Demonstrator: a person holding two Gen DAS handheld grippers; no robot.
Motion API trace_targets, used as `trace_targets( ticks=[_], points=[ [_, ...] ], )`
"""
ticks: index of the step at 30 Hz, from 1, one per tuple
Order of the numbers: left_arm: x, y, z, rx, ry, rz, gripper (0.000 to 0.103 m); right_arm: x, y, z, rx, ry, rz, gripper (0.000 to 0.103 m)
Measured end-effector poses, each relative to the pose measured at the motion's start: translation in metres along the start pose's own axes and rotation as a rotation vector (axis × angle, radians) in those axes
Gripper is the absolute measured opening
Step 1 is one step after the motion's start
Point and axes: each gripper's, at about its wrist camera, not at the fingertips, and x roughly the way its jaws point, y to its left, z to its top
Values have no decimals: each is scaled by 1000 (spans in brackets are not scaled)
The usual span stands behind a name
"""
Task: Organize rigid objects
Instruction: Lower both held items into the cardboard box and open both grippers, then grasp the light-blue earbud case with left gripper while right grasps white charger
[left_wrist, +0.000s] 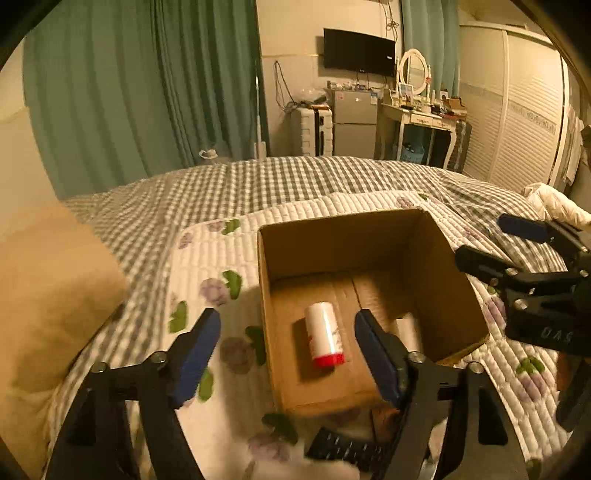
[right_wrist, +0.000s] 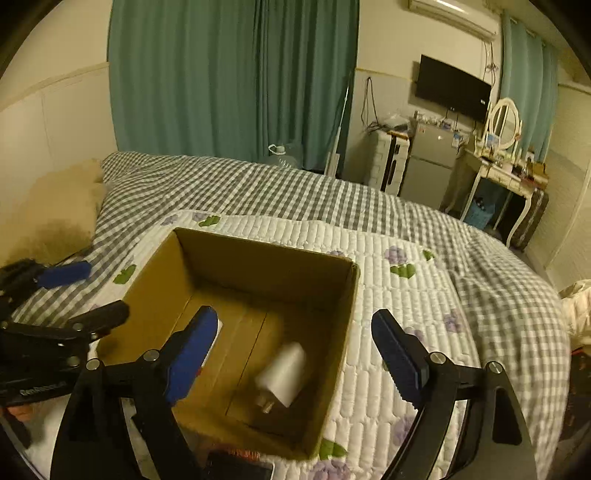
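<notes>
Container: open brown cardboard box (left_wrist: 436, 258) on the white quilted floral mat (left_wrist: 207, 251), on the grey-checked bed (left_wrist: 295, 173).
Already in box: white cylindrical bottle with red cap (left_wrist: 324, 339), lying on its side on the box floor; white plug-shaped adapter with metal prongs (right_wrist: 282, 373), apart from the bottle, towards the other side.
Left gripper (left_wrist: 287, 350): jaws spread wide, empty, over the box's near wall.
Right gripper (right_wrist: 294, 354): jaws wide apart, empty, over the box.
Still outside: black ribbed flat object (left_wrist: 343, 448) and a dark flat item (right_wrist: 240, 467) just before the box; identities unclear.
Progress: judged partway; two items stowed, at least one left.
</notes>
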Motion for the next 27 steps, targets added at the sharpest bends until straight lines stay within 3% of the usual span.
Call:
trace_targets(
  ticks=[3, 5, 10, 13, 16, 22, 25, 26, 27],
  points=[
    [-22, 0, -16, -2, 8, -11, 82, -25, 4, -9, -9, 22, -25, 86],
    [-34, -1, -28, -18, 5, -11, 93, -45, 7, -25, -7, 40, -27, 86],
    [-45, -3, -66, -51, 17, 6, 93, -62, 16, -80, 15, 128, -51, 86],
    [-39, 0, -88, -119, 59, -7, 93, -53, 23, -115, 36, 200, -34, 86],
    [-32, -3, -106, -138, 83, 31, 93, -33, 33, -141, 41, 285, -27, 86],
    [-16, -8, -124, -117, 105, 67, 93, 7, 49, -160, 32, 389, 23, 85],
    [-13, -8, -127, -116, 110, 61, 93, 23, 52, -166, 26, 436, -4, 72],
    [-12, -8, -128, -118, 111, 60, 93, 27, 52, -167, 28, 452, -20, 60],
    [-12, -7, -128, -121, 110, 58, 93, 28, 49, -170, 38, 456, -29, 56]
  ],
)
